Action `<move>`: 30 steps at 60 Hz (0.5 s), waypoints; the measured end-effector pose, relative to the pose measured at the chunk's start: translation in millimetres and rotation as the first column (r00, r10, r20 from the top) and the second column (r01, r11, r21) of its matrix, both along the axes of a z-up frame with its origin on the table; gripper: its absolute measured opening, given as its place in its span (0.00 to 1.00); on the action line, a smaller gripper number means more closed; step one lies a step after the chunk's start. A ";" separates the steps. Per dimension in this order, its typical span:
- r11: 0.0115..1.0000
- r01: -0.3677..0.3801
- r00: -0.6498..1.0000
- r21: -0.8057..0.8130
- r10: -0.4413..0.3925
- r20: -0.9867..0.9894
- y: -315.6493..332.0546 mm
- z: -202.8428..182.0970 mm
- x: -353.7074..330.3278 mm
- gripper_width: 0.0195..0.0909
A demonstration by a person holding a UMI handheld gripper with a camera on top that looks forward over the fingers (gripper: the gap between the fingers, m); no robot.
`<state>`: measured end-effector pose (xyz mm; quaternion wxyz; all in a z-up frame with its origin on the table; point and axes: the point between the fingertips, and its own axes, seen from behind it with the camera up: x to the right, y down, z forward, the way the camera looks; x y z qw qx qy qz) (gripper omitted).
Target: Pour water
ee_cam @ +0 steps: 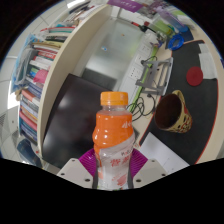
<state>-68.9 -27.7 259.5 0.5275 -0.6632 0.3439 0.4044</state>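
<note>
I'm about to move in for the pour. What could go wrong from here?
1. The orange cap appears to be on the bottle, so tilting now would likely pour nothing.
2. The mug stands beyond and to the side of the gripper, near a metal rack; swinging across could knock either.
3. The jaws look closed on the bottle's lower body, so it may pivot when tipped.

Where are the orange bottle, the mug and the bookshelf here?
orange bottle (113, 140): gripper view, on its orange body.
mug (176, 113): gripper view, on its patterned side.
bookshelf (38, 85): gripper view, on the book spines.
</note>
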 end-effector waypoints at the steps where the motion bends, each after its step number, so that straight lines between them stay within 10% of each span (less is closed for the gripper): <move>1: 1.000 -0.003 0.999 -0.016 0.002 -0.036 0.5 3.2 0.0 0.29; 30: 0.984 -0.063 0.763 -0.166 -0.060 -0.644 26.9 -10.2 17.2 0.29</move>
